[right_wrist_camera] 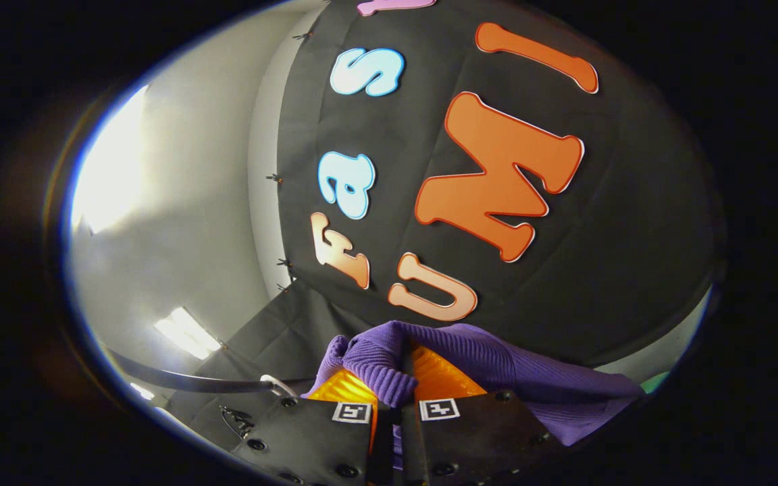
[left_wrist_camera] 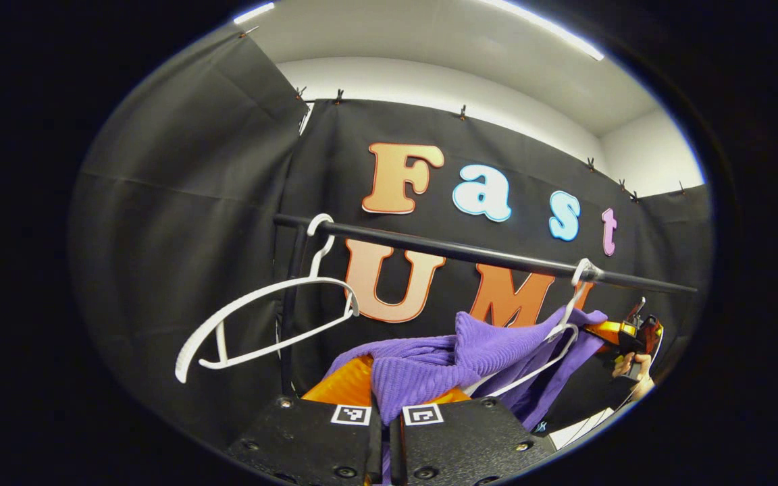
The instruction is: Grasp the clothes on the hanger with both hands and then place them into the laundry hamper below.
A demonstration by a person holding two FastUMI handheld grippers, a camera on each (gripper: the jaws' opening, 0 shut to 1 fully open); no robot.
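The purple knit sweater (left_wrist_camera: pixel 443 361) is pinched by the closed left gripper (left_wrist_camera: pixel 384 422). It is likewise clamped by the closed right gripper (right_wrist_camera: pixel 394 408). A bare white hanger (left_wrist_camera: pixel 264 324) is hung on the black rail (left_wrist_camera: pixel 483 256).

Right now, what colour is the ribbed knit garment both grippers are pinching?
Purple: the ribbed knit garment shows best in the left gripper view, part still draped over a white plastic hanger.

The sweater (left_wrist_camera: pixel 429 364) is ribbed knit cloth, soft and matt, the hangers (left_wrist_camera: pixel 261 317) look smooth white plastic, the rail (left_wrist_camera: pixel 470 253) dark and faintly glossy, the wall (left_wrist_camera: pixel 179 223) matt creased cloth.
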